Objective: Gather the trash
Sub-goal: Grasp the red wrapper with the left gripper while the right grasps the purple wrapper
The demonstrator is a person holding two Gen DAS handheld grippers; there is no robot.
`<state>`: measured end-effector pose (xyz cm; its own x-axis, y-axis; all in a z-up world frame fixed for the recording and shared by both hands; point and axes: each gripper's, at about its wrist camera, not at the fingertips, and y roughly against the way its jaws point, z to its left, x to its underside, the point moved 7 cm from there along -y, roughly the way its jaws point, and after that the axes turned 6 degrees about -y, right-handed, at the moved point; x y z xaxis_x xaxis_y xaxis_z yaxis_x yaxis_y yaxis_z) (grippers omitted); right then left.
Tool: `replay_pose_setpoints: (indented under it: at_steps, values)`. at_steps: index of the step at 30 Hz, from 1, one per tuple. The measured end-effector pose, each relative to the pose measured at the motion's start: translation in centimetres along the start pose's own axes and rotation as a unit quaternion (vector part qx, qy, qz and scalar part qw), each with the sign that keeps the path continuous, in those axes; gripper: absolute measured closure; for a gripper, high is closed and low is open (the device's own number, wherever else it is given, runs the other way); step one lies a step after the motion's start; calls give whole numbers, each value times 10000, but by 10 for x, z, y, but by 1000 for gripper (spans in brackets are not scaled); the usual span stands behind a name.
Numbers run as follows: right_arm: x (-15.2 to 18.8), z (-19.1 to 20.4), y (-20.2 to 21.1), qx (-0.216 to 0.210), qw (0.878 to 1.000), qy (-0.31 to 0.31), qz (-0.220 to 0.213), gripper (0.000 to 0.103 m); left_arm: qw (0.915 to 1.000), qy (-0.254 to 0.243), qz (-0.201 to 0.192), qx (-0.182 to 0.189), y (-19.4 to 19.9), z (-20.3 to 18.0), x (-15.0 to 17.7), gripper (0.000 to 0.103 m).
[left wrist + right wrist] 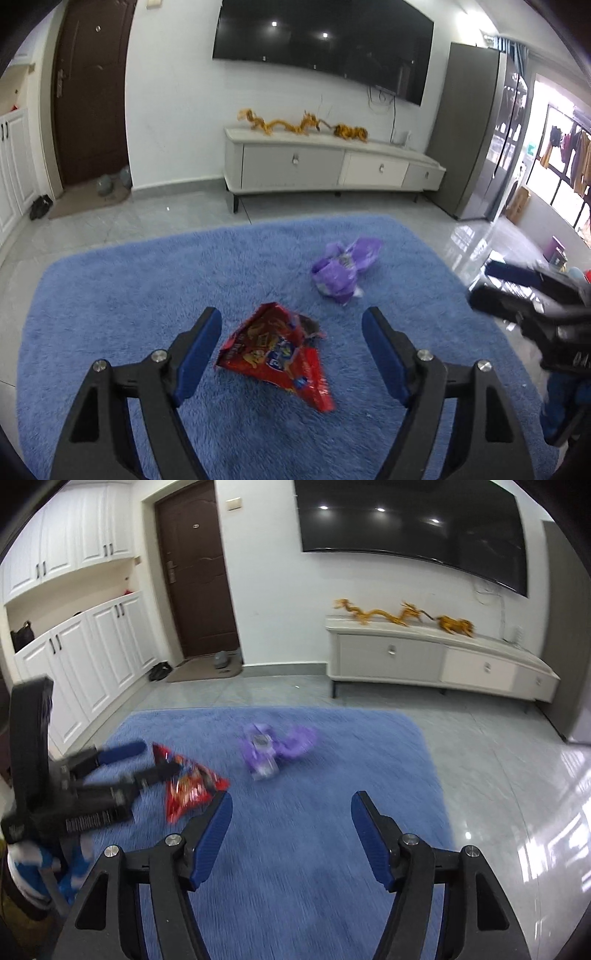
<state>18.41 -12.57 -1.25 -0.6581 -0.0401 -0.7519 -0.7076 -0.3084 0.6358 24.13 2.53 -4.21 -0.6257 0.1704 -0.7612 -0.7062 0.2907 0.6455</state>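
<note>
A blue shag rug [110,295] is seen filling the lower half of both views, laid on pale glossy floor tiles [498,757]. Behind it, in the upper part of the frames, a white TV cabinet [325,166] is set against the wall under a wall-mounted television [321,40], with golden dragon figures [280,123] on its top; a dark brown door [195,572] is seen at upper left.

Two pieces of trash are found on the rug. A torn red snack bag [277,358] lies flat at lower centre of the left wrist view, between the lines of the left gripper [291,325] fingers and just beyond their tips; its long axis runs from upper left to lower right, ending in a pointed corner. Its foil is crumpled, printed with yellow and blue. Farther up and to the right, a crumpled purple wrapper [343,269] is seen, bunched and partly blurred.

The left gripper is judged the nearer to the red bag, its jaws spread wide with nothing between the pads. The right gripper [291,801] is also held apart and empty over bare rug, the purple wrapper [273,747] lying ahead of it and slightly left, well apart from its tips.
</note>
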Motion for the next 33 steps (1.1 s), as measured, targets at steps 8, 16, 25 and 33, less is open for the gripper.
replay_pose_setpoints:
  at_steps: [8, 16, 25, 33]
  values:
    - [-22, 27, -76, -360, 9991, 168, 117, 38, 9985, 222, 438, -224, -35, 34, 17, 30]
    - [-15, 13, -120, -323, 9985, 77, 438, 44, 9955, 778, 539, 78, -42, 50, 25, 53]
    - [-3, 12, -104, -376, 9981, 23, 487, 65, 9973, 634, 367, -76, -30, 45, 22, 68]
    - [25, 18, -19, -459, 9983, -40, 351, 66, 9986, 489, 185, 21, 18, 19, 32, 74]
